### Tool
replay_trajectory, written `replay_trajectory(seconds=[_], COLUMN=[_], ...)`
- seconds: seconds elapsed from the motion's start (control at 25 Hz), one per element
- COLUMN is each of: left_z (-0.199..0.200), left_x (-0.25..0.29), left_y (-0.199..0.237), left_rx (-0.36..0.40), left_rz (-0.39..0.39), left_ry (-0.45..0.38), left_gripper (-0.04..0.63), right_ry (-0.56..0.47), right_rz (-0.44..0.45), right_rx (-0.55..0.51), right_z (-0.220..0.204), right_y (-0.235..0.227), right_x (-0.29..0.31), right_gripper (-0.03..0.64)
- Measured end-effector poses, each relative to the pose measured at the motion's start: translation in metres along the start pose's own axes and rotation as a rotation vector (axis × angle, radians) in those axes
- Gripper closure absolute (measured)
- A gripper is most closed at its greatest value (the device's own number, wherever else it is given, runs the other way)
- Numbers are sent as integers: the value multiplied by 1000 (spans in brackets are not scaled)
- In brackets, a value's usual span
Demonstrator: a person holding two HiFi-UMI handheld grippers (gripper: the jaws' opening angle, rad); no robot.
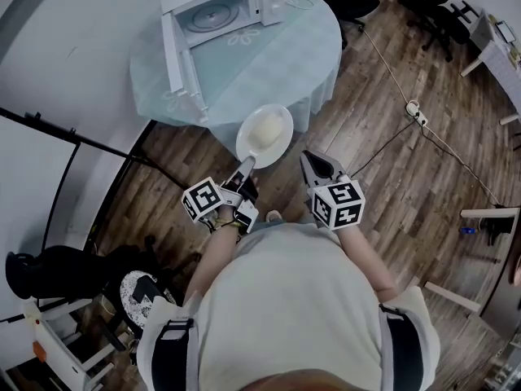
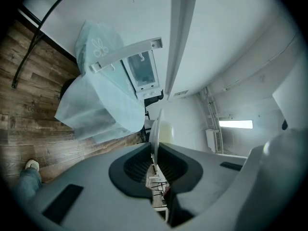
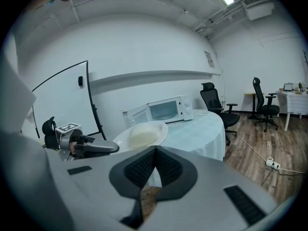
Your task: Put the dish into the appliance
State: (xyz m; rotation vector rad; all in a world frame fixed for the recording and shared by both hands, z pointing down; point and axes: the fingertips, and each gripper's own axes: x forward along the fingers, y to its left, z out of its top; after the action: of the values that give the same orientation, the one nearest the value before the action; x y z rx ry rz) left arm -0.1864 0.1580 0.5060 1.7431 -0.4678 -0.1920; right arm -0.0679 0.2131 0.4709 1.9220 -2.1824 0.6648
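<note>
The dish (image 1: pixel 264 133) is a white plate with a pale mound on it, held in the air just off the near edge of the round table (image 1: pixel 277 55). My left gripper (image 1: pixel 247 166) is shut on the plate's near rim. In the left gripper view the plate (image 2: pixel 155 129) stands edge-on between the pads. The white microwave (image 1: pixel 220 10) sits at the table's far side with its door (image 1: pixel 173 59) swung open. My right gripper (image 1: pixel 313 160) hangs to the right of the plate, jaws shut and empty; its own view shows the plate (image 3: pixel 142 134) and the microwave (image 3: pixel 166 110) ahead.
A light blue cloth (image 2: pixel 101 105) drapes over the table. A black whiteboard stand (image 1: pixel 73 141) is at the left. A power strip (image 1: pixel 415 111) with its cable lies on the wooden floor at the right. Office chairs (image 3: pixel 216 102) stand beyond the table.
</note>
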Motion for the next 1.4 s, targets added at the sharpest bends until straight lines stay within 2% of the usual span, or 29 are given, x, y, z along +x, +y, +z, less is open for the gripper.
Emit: replay_trajectory(seconds=[0.08,0.2,0.76,0.84,1.0,1.08,1.24,1.4], left_z=[3,10,28,31,36,42,56,76], left_x=[-3,-10,-7,2,22,38,64,96], left_y=[2,11,11,10,15,9,15,17], left_rx=[-1,6,-2,3,11,4,4,-3], left_rz=[-1,46,45,15,47,0,61,46], left_ry=[-2,-6,-30,-29,-29,-36,-49,-68], left_gripper=[555,555,555,555,555,555,555,555], right_ry=[-2,-2,22,25,25,21,8,9], right_rz=[-4,-5,38,44,58,66,82,99], right_rx=[4,-8,-2,2,-1,-7,-15,-23], right_z=[0,1,1,1,9,19,43,60], right_y=[3,9,21,17,0,-10,-35,-59], right_x=[4,12,36,43,62,73,98,127], right_gripper=[612,612,612,612,612,612,612,612])
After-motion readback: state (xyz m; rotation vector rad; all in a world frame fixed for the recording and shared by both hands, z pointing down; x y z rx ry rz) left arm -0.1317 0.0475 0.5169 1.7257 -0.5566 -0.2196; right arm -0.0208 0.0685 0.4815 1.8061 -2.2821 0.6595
